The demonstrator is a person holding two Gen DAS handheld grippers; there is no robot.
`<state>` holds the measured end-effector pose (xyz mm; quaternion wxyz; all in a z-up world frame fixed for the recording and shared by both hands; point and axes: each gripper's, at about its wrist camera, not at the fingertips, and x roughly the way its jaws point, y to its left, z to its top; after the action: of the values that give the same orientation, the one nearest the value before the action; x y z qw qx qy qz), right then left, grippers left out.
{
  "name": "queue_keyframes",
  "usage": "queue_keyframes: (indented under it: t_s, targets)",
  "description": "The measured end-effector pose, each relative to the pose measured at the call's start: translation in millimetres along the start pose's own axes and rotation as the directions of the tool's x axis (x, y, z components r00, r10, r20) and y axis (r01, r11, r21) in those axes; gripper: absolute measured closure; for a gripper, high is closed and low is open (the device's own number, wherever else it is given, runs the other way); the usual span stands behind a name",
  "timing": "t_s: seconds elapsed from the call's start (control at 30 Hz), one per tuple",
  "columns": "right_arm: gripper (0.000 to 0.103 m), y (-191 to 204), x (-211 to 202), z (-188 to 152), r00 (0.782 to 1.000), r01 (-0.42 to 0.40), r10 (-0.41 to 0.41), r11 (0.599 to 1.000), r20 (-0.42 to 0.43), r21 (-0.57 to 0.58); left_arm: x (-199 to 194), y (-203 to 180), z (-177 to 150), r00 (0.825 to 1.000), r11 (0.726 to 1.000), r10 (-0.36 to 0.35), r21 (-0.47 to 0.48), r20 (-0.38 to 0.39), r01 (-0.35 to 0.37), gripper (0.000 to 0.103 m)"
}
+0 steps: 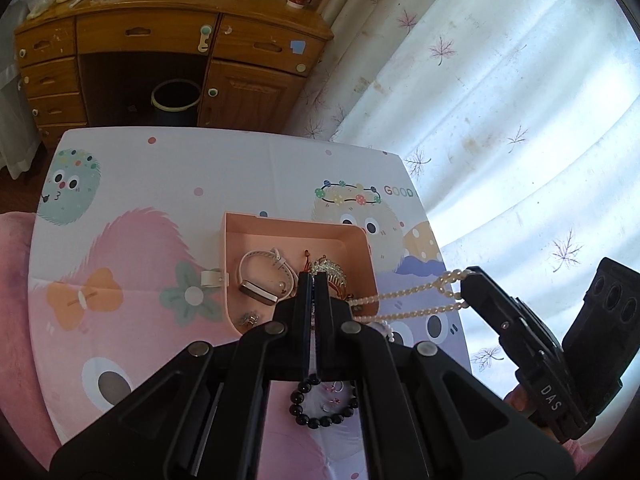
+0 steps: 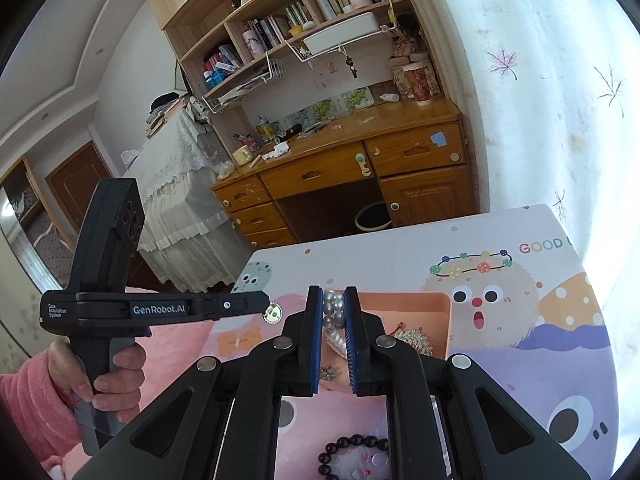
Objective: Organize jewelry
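Note:
A pink open box (image 1: 344,236) sits on the cartoon-print table; it shows in the right wrist view too (image 2: 436,304). Inside lie a white watch (image 1: 260,276), a gold leaf brooch (image 1: 330,270) and a small silver piece (image 1: 249,319). My right gripper (image 2: 334,300) is shut on a pearl necklace (image 2: 334,312), whose strands (image 1: 412,300) stretch from it to the box's near edge. My left gripper (image 1: 315,280) is shut above the box, holding a small round gold piece (image 2: 273,313). A dark bead bracelet (image 1: 320,404) and small pink earrings (image 1: 334,396) lie on the table near me.
A wooden desk (image 1: 168,36) with drawers and clutter stands beyond the table, a dark bin (image 1: 175,98) under it. White leaf-print curtains (image 1: 500,100) hang on the right. Bookshelves (image 2: 304,16) rise above the desk. A lace-covered bed (image 2: 180,200) is at left.

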<state>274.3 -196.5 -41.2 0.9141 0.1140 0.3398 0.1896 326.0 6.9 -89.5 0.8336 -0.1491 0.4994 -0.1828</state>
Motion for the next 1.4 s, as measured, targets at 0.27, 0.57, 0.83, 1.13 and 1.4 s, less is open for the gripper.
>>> queue_keyframes:
  t_s: [0.27,0.57,0.83,1.13,1.4]
  targets:
    - [0.051,-18.9,26.7,-7.8,0.992,0.102,-0.097,0.993,-0.081,0.057,26.8,11.2,-3.5,0.998,0.999,0.047,-0.013,-0.047,-0.048,0.097]
    - [0.039,-34.8,27.4,-53.4,0.959,0.241,-0.229,0.969,-0.167,0.059,35.7,26.4,-38.1,0.993,0.997,0.081,0.023,-0.084,-0.079,0.042]
    - [0.024,-32.8,27.1,-129.2,0.886,0.393,-0.396,0.917,-0.242,-0.063,36.5,35.7,-78.2,0.981,0.992,0.113,0.081,-0.16,-0.101,0.032]
    - [0.024,-44.5,30.4,-191.4,0.855,0.383,-0.436,0.896,-0.28,-0.227,56.6,22.3,-128.1,0.969,0.99,0.108,0.108,-0.221,-0.086,0.027]
    - [0.024,-46.4,31.0,-208.3,0.875,0.278,-0.396,0.882,-0.279,-0.381,84.3,1.8,-156.7,0.962,0.987,0.158,0.071,-0.221,-0.145,0.028]
